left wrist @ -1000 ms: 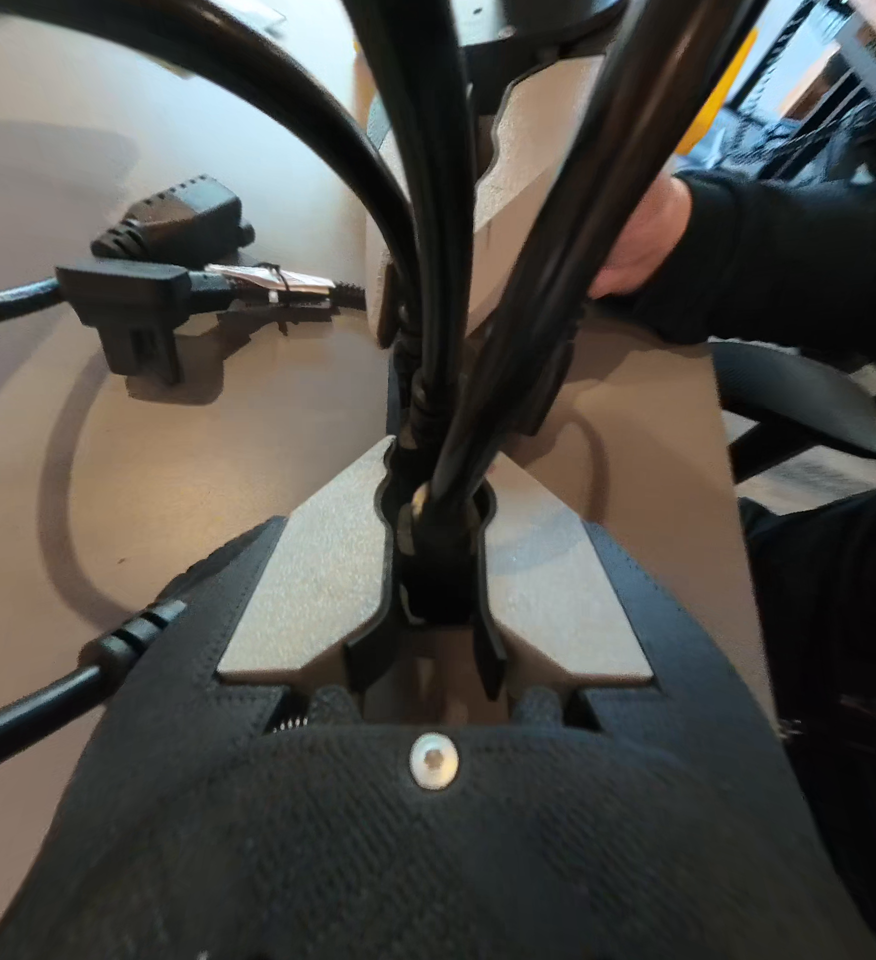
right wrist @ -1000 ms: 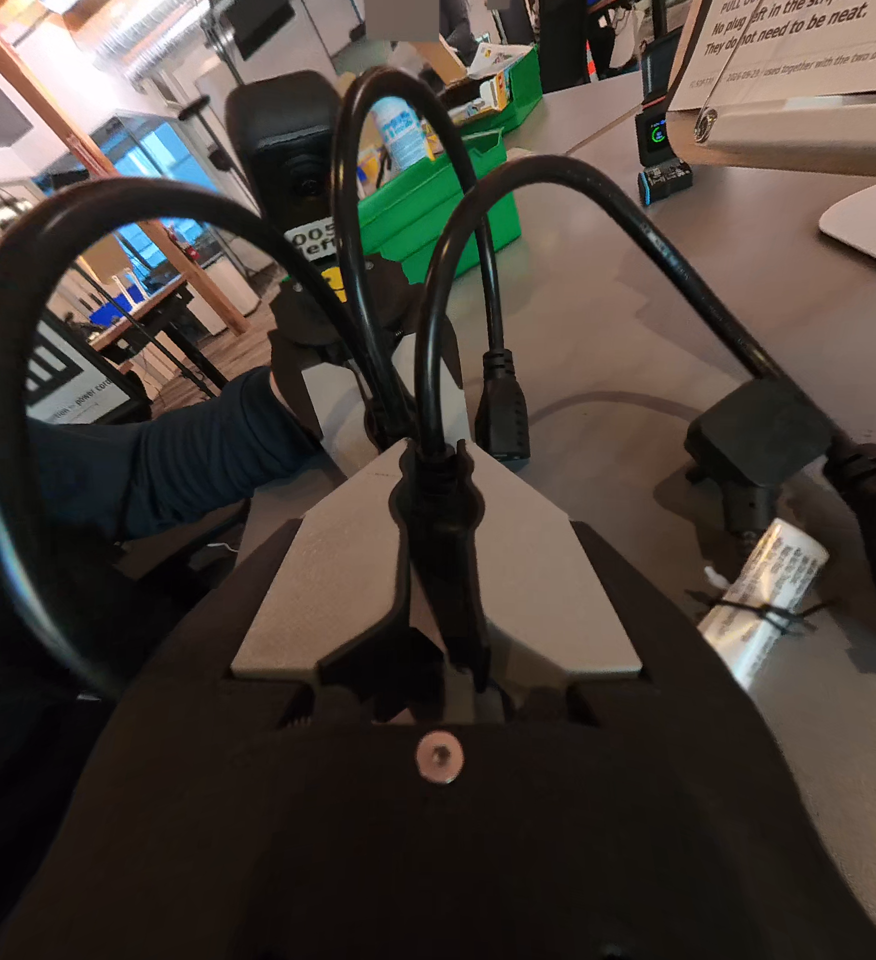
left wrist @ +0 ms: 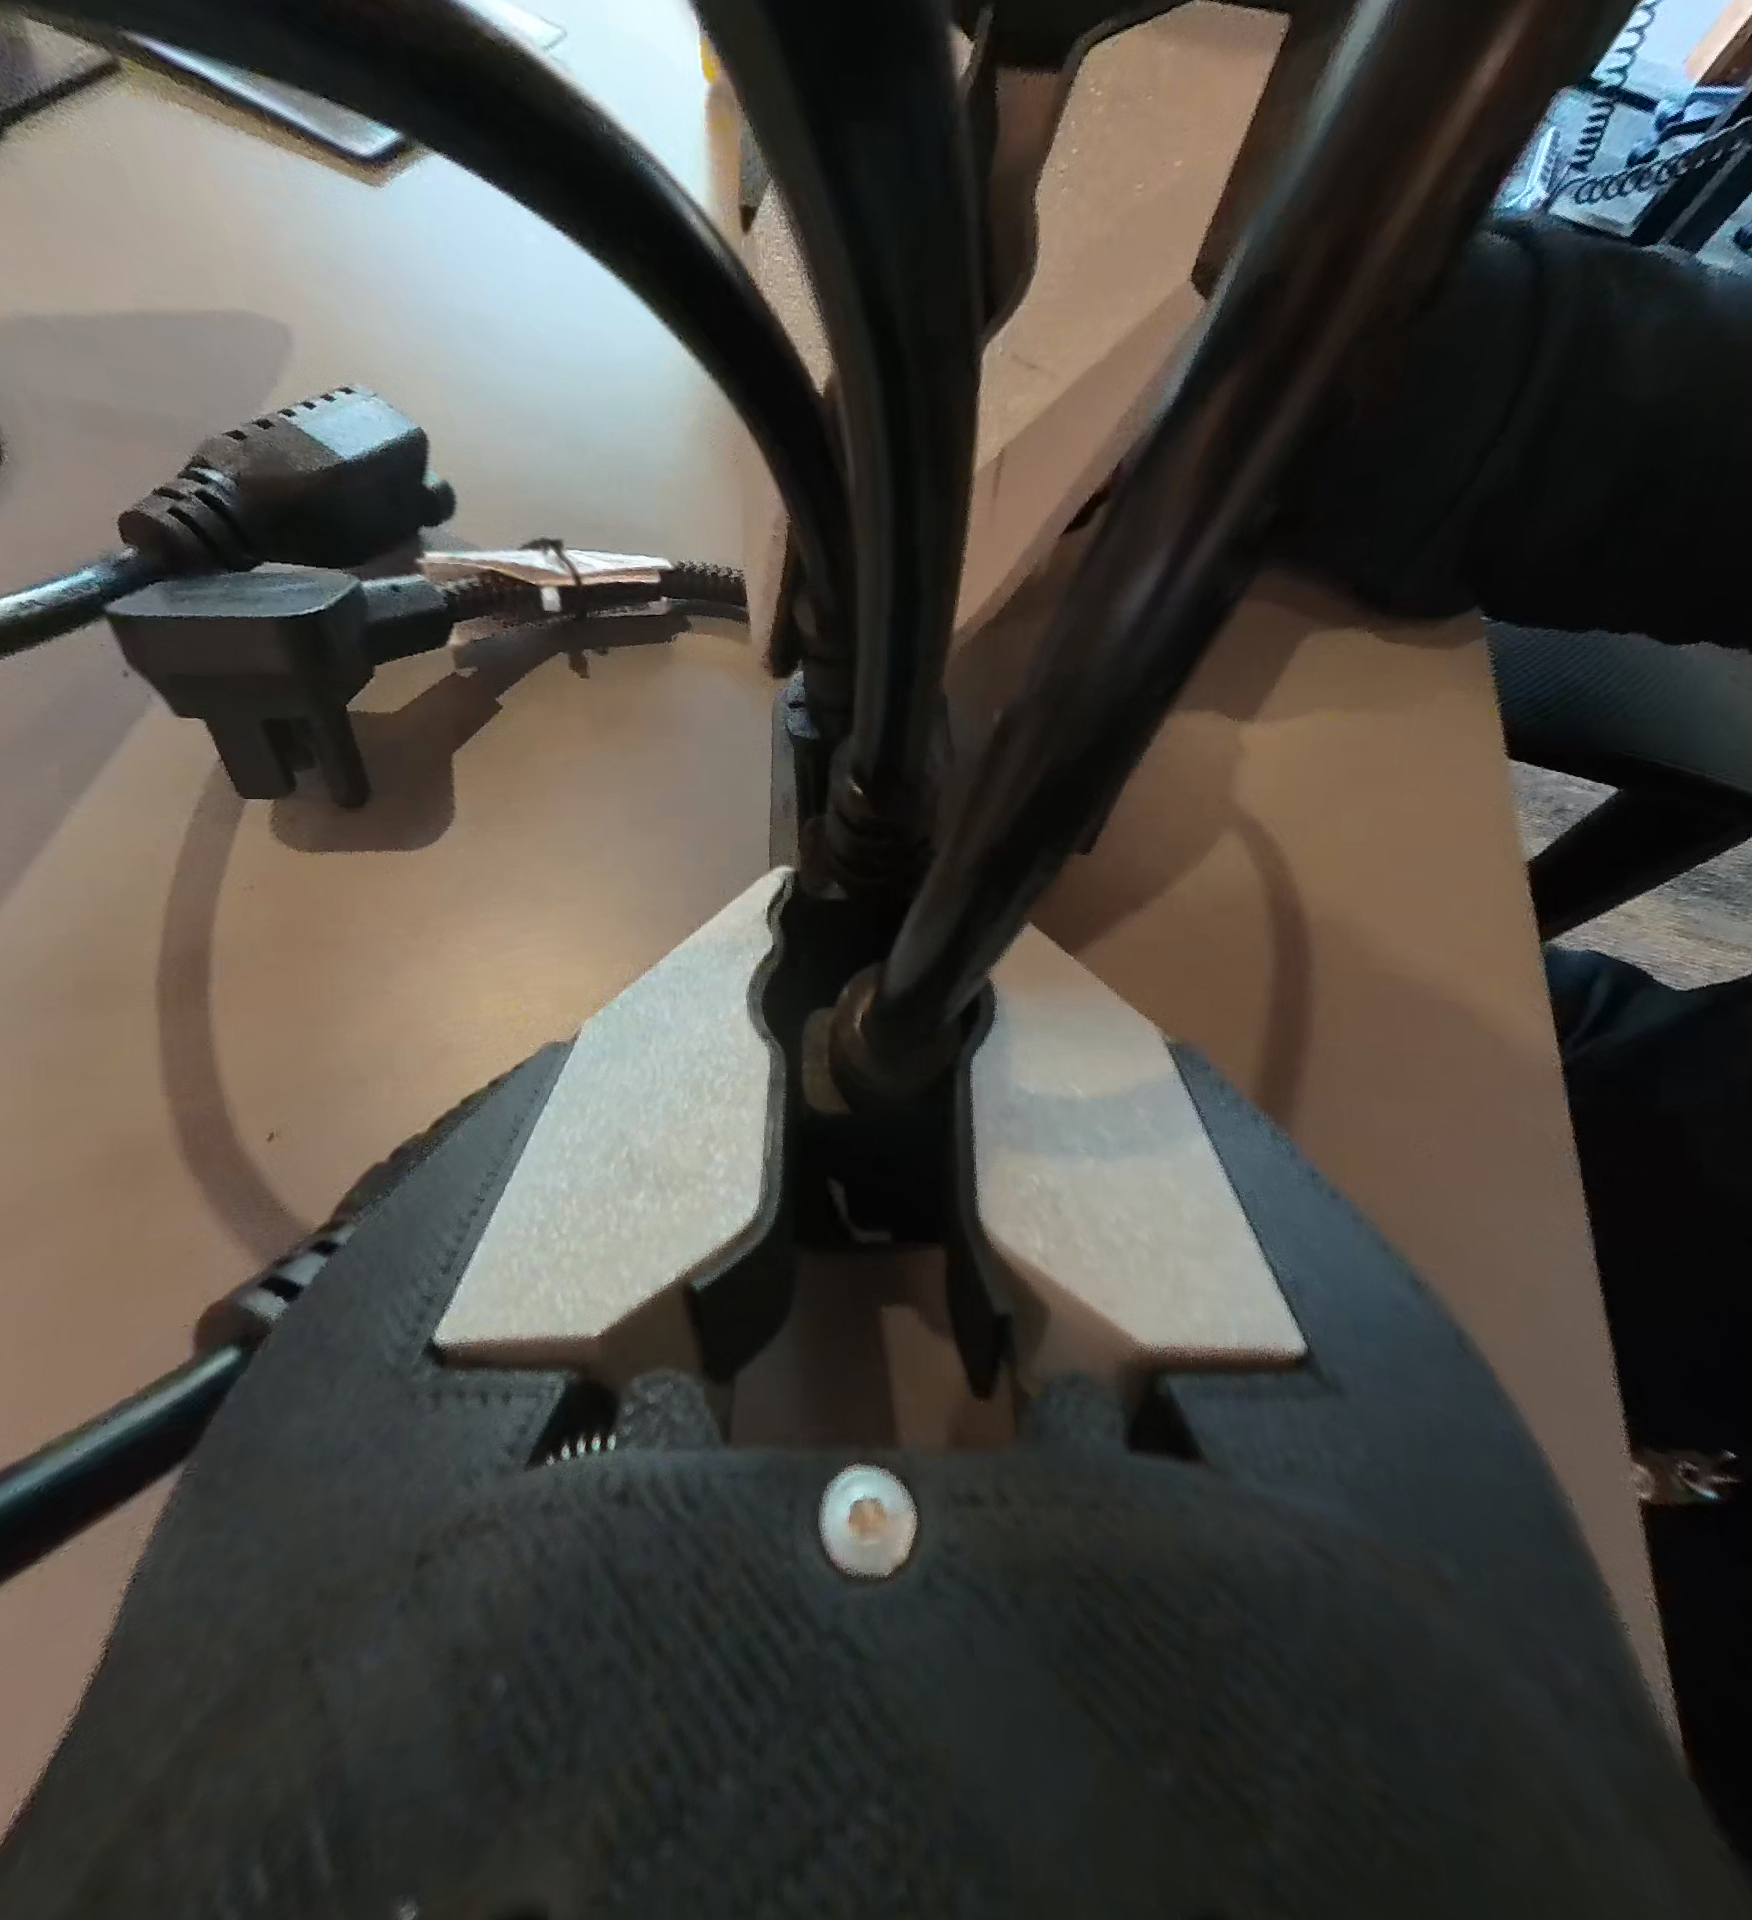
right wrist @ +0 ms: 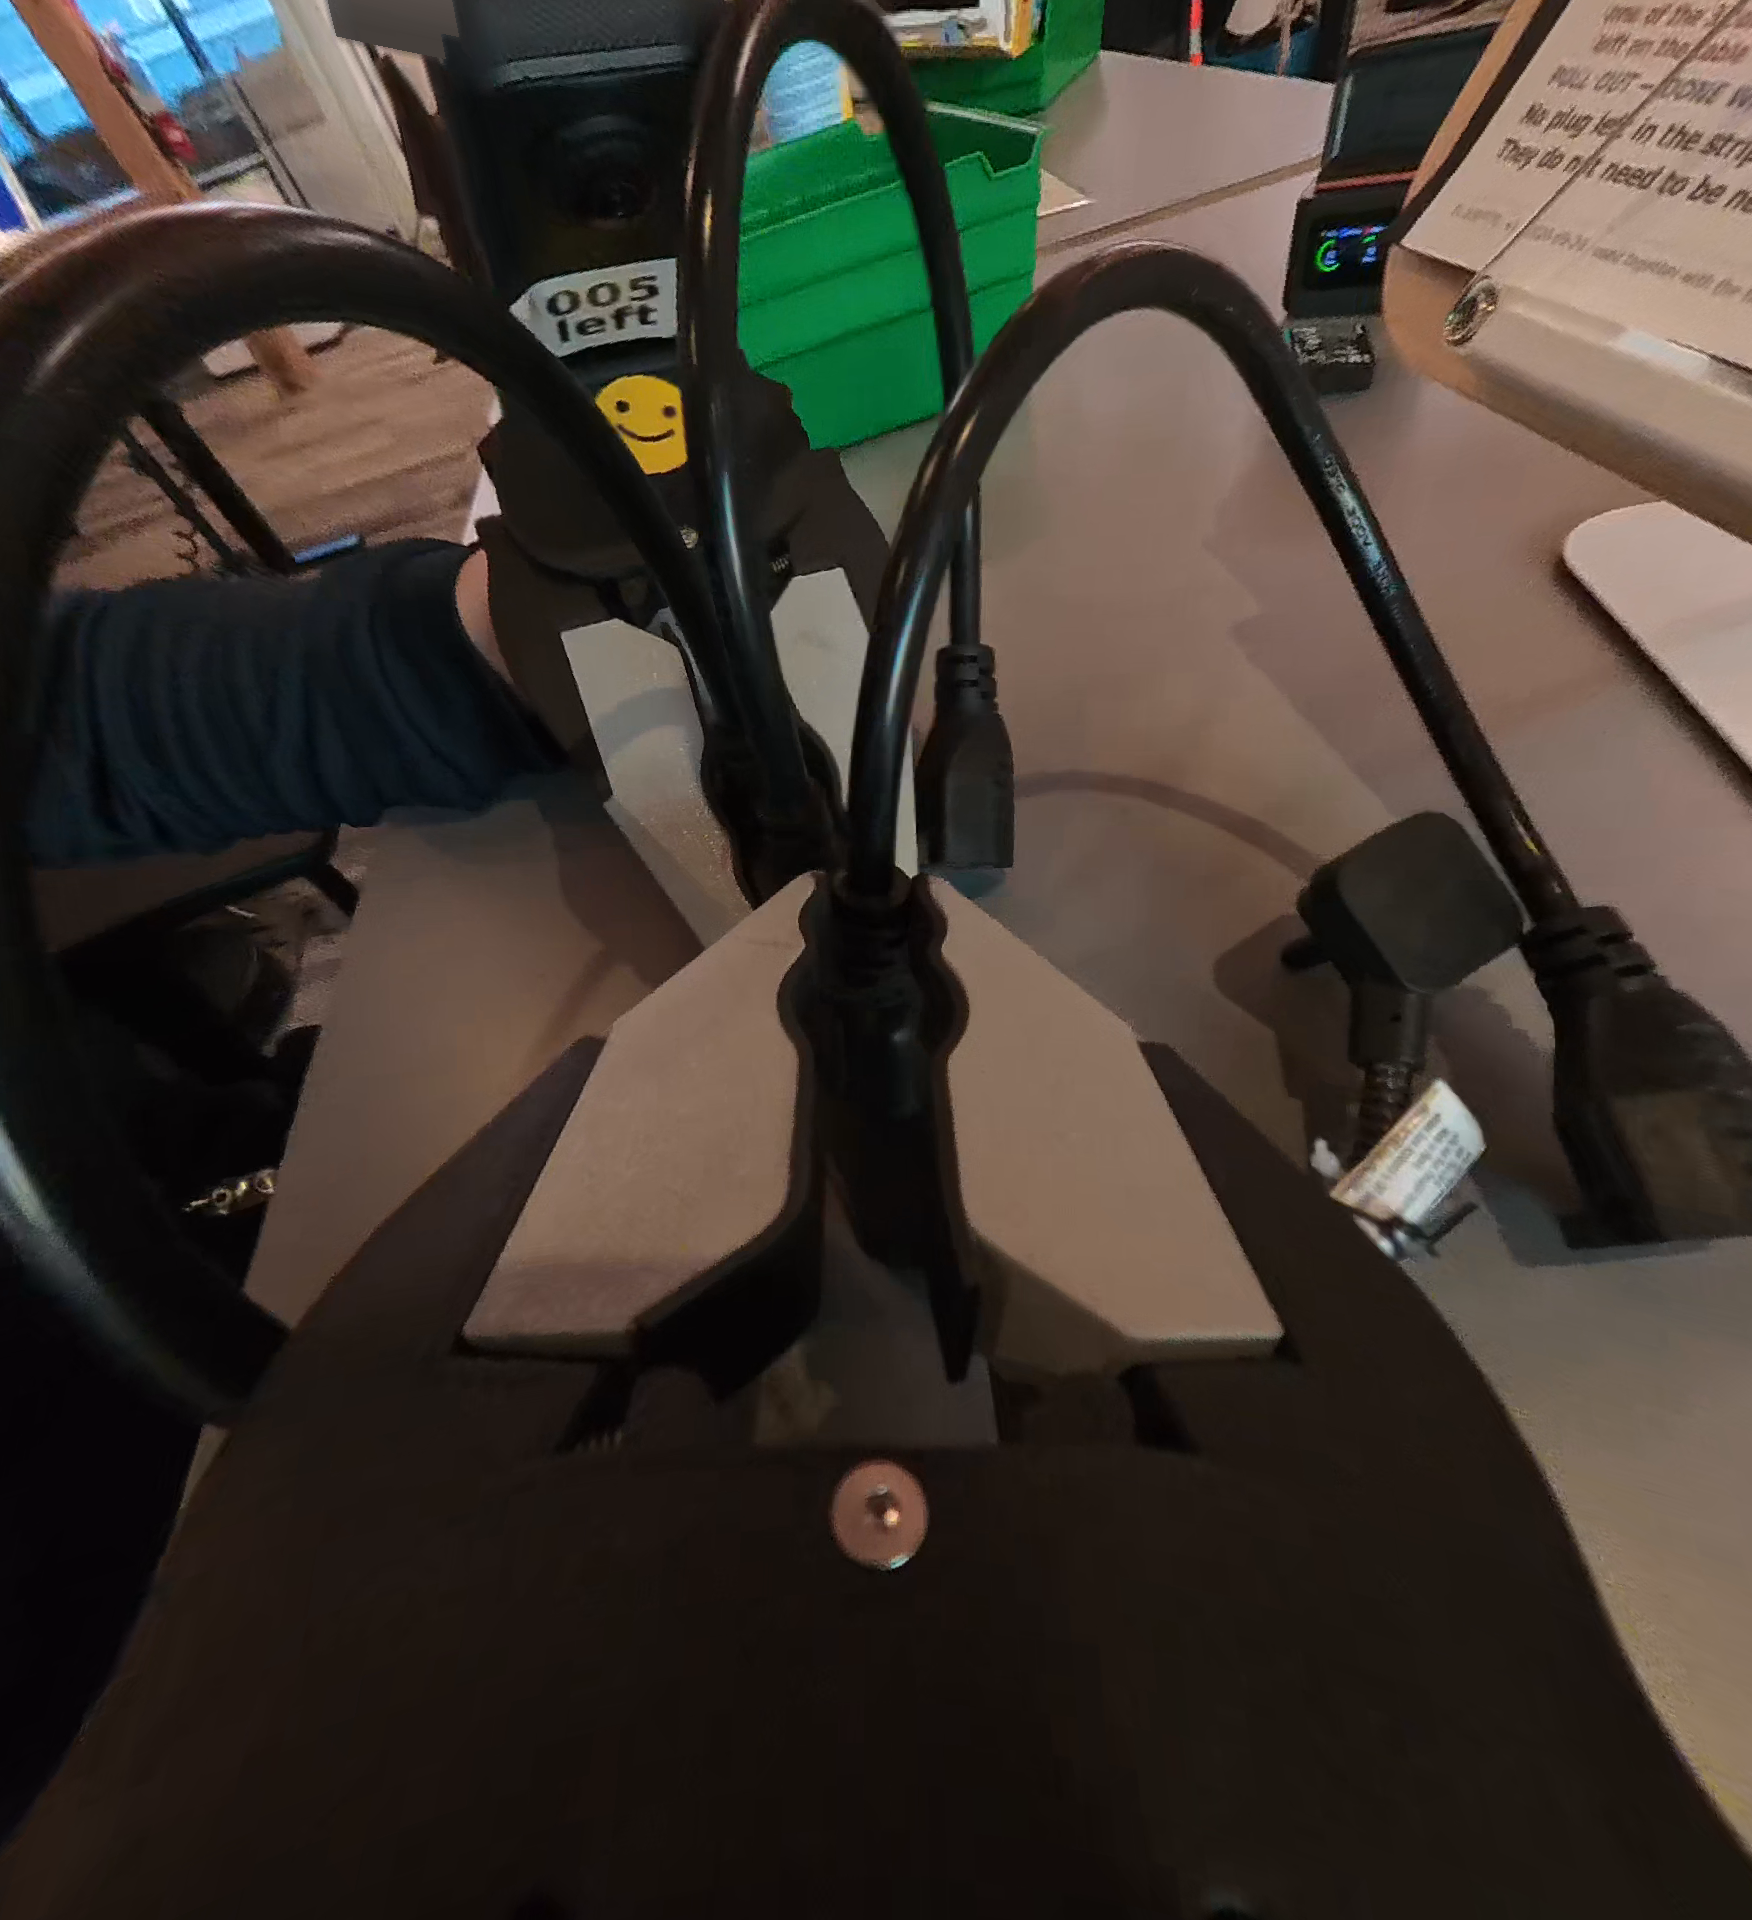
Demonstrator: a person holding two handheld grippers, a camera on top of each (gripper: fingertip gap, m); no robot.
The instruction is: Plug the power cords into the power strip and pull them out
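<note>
Grey tabletop (right wrist: 1215, 623) spreads beneath us, with green bins (right wrist: 882, 301) at its far side. Our right gripper (right wrist: 867, 914) pinches a black plug (right wrist: 877, 1049) narrowly; our left gripper (left wrist: 877, 935) clamps what seems another plug (left wrist: 877, 1132) among looping cords (left wrist: 882, 416). Two loose plugs (right wrist: 1412, 914) lie right, one with a white tag (right wrist: 1407, 1164).

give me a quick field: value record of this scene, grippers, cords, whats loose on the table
left gripper: shut on a black plug with cords rising from it
right gripper: shut on a black cord plug
power strip: not clearly visible
loose on table: flat angled plug with a paper tag, ribbed connector
hanging: small cord end, whether it touches the table cannot be told
background: green bins, sign stand
</note>
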